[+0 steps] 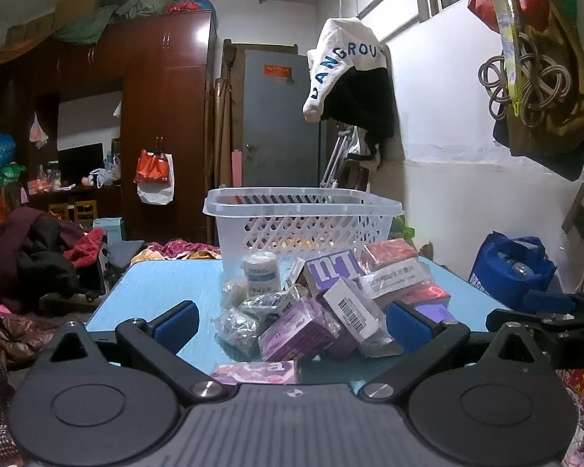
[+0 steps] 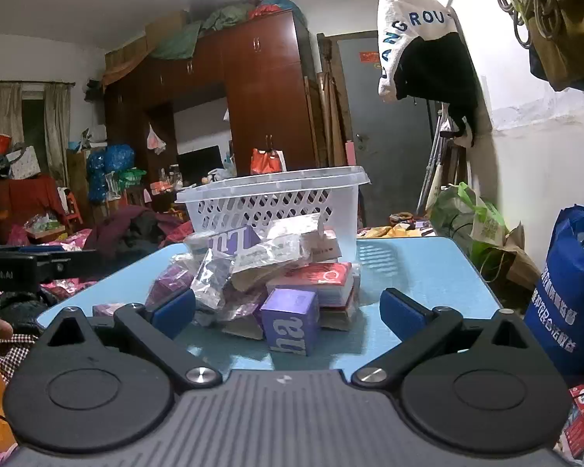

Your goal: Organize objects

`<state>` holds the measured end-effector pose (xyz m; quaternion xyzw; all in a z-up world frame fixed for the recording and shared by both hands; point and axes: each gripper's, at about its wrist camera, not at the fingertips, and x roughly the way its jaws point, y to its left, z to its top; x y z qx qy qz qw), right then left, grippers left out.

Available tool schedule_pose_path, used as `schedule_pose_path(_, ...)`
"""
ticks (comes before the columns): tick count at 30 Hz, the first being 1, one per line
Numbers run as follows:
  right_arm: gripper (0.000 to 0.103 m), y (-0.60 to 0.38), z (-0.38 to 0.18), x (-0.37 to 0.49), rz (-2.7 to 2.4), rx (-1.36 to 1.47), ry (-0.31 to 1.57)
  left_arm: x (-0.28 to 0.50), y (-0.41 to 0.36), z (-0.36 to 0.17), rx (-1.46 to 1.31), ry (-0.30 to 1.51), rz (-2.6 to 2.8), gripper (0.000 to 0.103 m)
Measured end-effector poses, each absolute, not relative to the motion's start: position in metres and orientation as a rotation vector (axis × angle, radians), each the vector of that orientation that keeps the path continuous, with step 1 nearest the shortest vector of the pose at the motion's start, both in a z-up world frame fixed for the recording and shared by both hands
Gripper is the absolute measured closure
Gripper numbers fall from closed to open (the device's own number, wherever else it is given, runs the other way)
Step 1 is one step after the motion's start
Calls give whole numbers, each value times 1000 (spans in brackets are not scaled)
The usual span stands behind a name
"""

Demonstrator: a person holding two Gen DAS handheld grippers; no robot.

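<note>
While both sets of tongs hang short of the heap, I judge the sorting barely begun: nearly everything lies loose on the blue tabletop (image 1: 155, 284), and the white basket (image 1: 303, 218) behind the pile at 12 o'clock shows only faint shapes through its lattice, so I cannot tell what it holds.

Starting at my 9 o'clock in the left view, the left tongs (image 1: 292, 323) are released, fingers spread wide with nothing between the pads. Crinkled clear packets (image 1: 237, 325) lie nearest their left finger, a small white jar (image 1: 260, 272) stands behind them, then a purple box (image 1: 296, 330), a white barcoded box (image 1: 352, 315) leaning on it, and red boxes (image 1: 393, 251) stacked toward 2 o'clock. A flat purple packet (image 1: 255, 373) sits at 6 o'clock, just ahead of the tongs' body.

From the right view, the right tongs (image 2: 288, 311) are likewise released and empty. That camera shows what the left one hides: a purple cube-shaped box (image 2: 290, 319) at the heap's near edge, a red box (image 2: 319, 276) just behind it, and bare tabletop at 3 o'clock. The jar does not show there.

Everything in the heap remains to be moved.
</note>
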<state>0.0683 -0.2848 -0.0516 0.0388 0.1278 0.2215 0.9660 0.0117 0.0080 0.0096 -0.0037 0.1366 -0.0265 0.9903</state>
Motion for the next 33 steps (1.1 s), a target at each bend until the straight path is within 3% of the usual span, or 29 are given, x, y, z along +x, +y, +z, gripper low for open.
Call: schedule_pose_path(33,0,-274,-53,68,448,51,267,8,17,7,-24,280,-86,0)
